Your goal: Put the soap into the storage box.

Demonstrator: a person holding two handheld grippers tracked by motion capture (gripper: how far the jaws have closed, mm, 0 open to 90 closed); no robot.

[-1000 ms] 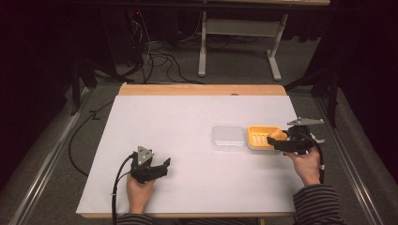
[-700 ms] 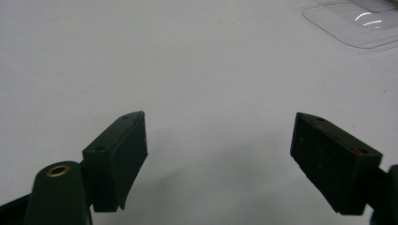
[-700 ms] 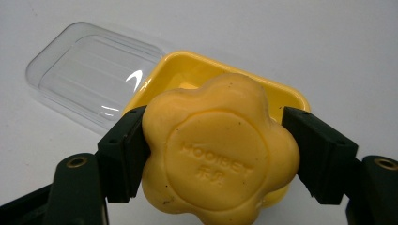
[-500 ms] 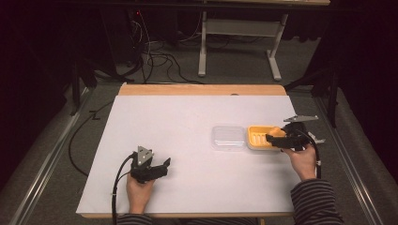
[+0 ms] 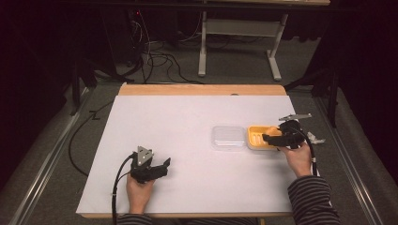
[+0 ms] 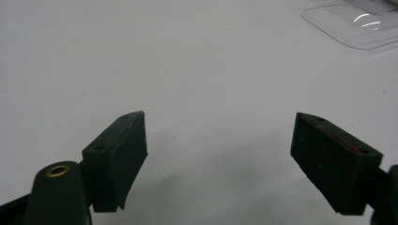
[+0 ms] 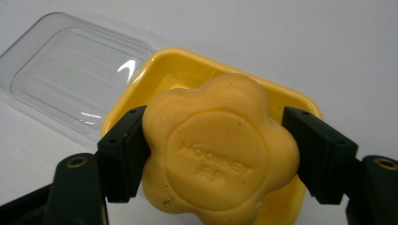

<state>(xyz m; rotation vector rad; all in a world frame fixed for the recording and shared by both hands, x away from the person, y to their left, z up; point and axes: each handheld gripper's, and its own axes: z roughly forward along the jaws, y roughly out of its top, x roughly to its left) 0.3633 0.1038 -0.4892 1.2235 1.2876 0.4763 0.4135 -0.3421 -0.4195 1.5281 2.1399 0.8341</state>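
Your right gripper point(image 7: 213, 154) clamps the flower-shaped yellow soap point(image 7: 218, 152) directly over the yellow soap dish point(image 7: 185, 63), probably not seated yet; your left gripper point(image 6: 218, 161) rests released, far away.

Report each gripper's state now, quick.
Left gripper: open, holding nothing.
Right gripper: closed on the yellow flower-shaped soap, over the yellow dish.

The left hand-held gripper point(image 5: 165, 163) rested low at the near left, its jaws spread wide with nothing between them. At the far right, the right hand-held gripper point(image 5: 265, 137) pointed left, its pads clamped on both sides of a load.
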